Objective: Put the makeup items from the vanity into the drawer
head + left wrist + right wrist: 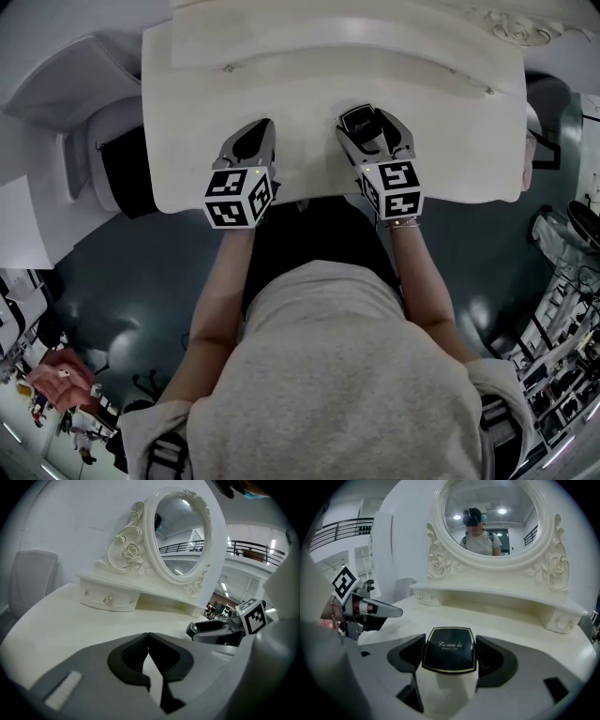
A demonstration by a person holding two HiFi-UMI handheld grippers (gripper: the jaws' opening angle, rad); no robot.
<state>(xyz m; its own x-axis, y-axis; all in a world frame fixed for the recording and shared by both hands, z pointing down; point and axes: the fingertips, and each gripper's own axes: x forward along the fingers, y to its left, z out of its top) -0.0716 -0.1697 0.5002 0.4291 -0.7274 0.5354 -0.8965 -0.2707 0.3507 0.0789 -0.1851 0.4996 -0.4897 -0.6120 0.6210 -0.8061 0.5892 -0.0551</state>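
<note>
A black compact (449, 650) with gold trim and gold lettering sits between the jaws of my right gripper (450, 660), which is shut on it. In the head view the same compact (358, 122) shows at the tip of the right gripper (367, 134), over the front part of the cream vanity top (319, 89). My left gripper (251, 142) is beside it to the left, shut with nothing in it; its dark pads (136, 654) meet at the tips. The small closed drawer (108, 600) with a crystal knob sits under the mirror shelf on the left side.
An oval mirror (180, 536) in a carved white frame stands at the back of the vanity. A second small drawer (563, 620) sits under the shelf at the right. A white chair (89, 141) stands left of the vanity.
</note>
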